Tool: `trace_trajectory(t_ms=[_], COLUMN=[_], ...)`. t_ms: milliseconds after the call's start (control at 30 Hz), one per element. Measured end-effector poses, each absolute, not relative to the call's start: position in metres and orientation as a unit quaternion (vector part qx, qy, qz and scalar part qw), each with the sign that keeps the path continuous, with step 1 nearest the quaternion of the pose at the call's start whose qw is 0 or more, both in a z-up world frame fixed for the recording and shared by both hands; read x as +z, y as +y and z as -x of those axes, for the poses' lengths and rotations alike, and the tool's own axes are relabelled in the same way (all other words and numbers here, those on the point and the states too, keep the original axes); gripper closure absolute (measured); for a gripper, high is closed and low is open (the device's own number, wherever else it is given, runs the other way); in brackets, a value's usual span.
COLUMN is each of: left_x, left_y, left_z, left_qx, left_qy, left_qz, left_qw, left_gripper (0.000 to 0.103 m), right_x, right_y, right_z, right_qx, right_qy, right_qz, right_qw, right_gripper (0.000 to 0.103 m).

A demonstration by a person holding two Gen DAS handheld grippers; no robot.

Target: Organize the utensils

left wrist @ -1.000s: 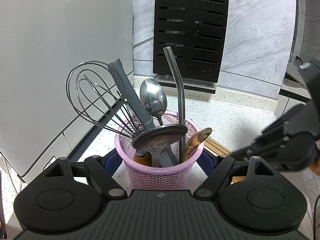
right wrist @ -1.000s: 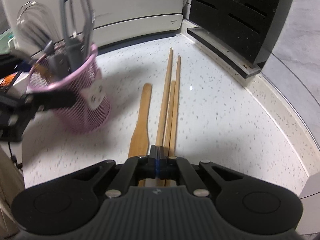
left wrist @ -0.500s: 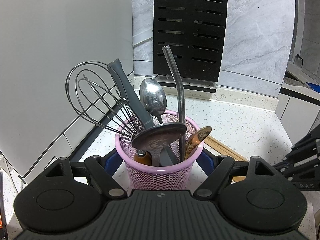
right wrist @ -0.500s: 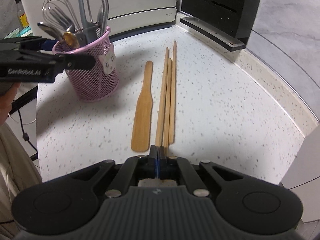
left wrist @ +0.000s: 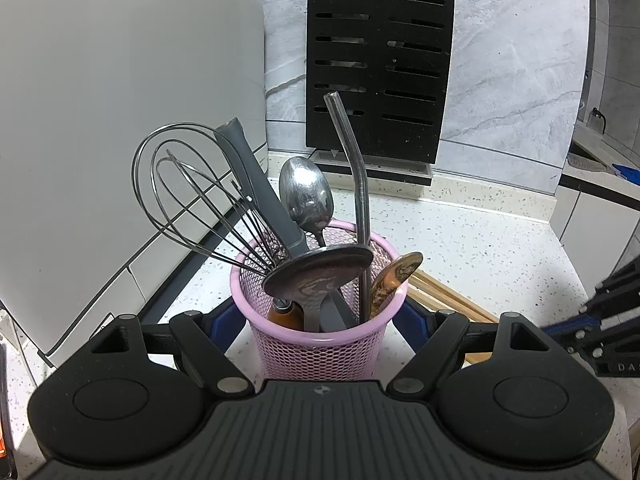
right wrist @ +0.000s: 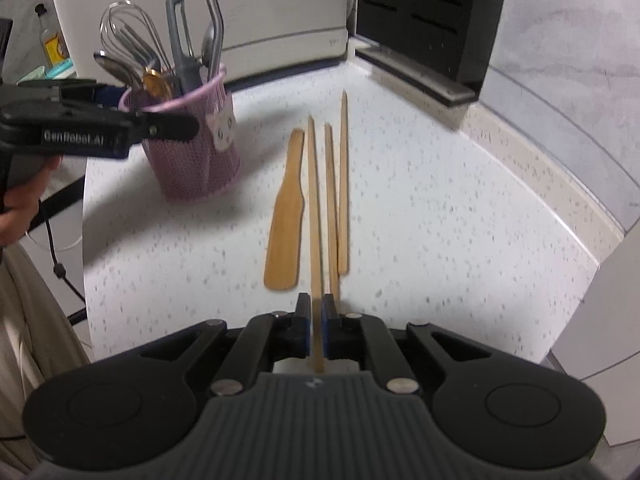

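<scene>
My left gripper (left wrist: 320, 320) is shut on the pink mesh utensil holder (left wrist: 320, 356), its blue pads pressed on both sides. The holder carries a whisk (left wrist: 188, 200), a spoon (left wrist: 306, 196), a metal straw (left wrist: 360, 184) and other utensils. In the right wrist view the holder (right wrist: 196, 152) stands at the left with the left gripper (right wrist: 120, 128) around it. Three wooden chopsticks (right wrist: 330, 200) and a wooden spatula (right wrist: 286, 224) lie on the counter. My right gripper (right wrist: 316, 308) is low over their near ends. Its jaws are opening, with the left chopstick (right wrist: 314, 200) in the narrow gap.
A black knife block (right wrist: 428, 20) stands at the back of the speckled white counter (right wrist: 440, 220). A big white appliance (left wrist: 120, 120) fills the left side. A person's hand (right wrist: 20, 208) holds the left gripper. The counter edge falls off at the right.
My right gripper has drawn back toward the near ends of the chopsticks, and its jaws have parted slightly around one chopstick. The left gripper and the holder have stayed still.
</scene>
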State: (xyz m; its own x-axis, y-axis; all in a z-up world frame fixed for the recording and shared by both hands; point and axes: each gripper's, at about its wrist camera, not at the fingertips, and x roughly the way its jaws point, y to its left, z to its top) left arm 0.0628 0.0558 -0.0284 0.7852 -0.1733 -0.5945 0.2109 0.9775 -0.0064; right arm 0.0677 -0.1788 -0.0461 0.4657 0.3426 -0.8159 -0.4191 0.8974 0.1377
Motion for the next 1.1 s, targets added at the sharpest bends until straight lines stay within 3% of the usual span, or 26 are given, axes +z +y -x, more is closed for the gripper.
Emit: trace_trajectory(t_ms=[100, 500, 733, 800, 1100], left_x=[-0.029, -0.027, -0.027, -0.027, -0.027], left_y=[0.056, 0.056, 0.058, 0.057, 0.057], left_z=[-0.063, -0.063, -0.063, -0.063, -0.063], left_qx=[-0.102, -0.103, -0.106, -0.106, -0.105], left_qy=[0.311, 0.311, 0.311, 0.311, 0.311], left_qz=[-0.030, -0.027, -0.027, -0.027, -0.026], left_qw=[0.944, 0.944, 0.944, 0.944, 0.944], left_gripper=[0.010, 0.010, 0.010, 0.010, 0.010], right_x=[-0.040, -0.057, -0.067, -0.067, -0.063], right_y=[-0.176, -0.159, -0.155, -0.156, -0.173], right_z=[-0.079, -0.154, -0.168, -0.166, -0.137], right_qx=[0.219, 0.177, 0.177, 0.180, 0.208], right_qy=[0.447, 0.479, 0.492, 0.495, 0.511], right_qz=[0.032, -0.008, -0.012, -0.010, 0.013], right_qw=[0.867, 0.860, 0.853, 0.850, 0.834], right_gripper=[0.095, 0.094, 0.095, 0.103, 0.103])
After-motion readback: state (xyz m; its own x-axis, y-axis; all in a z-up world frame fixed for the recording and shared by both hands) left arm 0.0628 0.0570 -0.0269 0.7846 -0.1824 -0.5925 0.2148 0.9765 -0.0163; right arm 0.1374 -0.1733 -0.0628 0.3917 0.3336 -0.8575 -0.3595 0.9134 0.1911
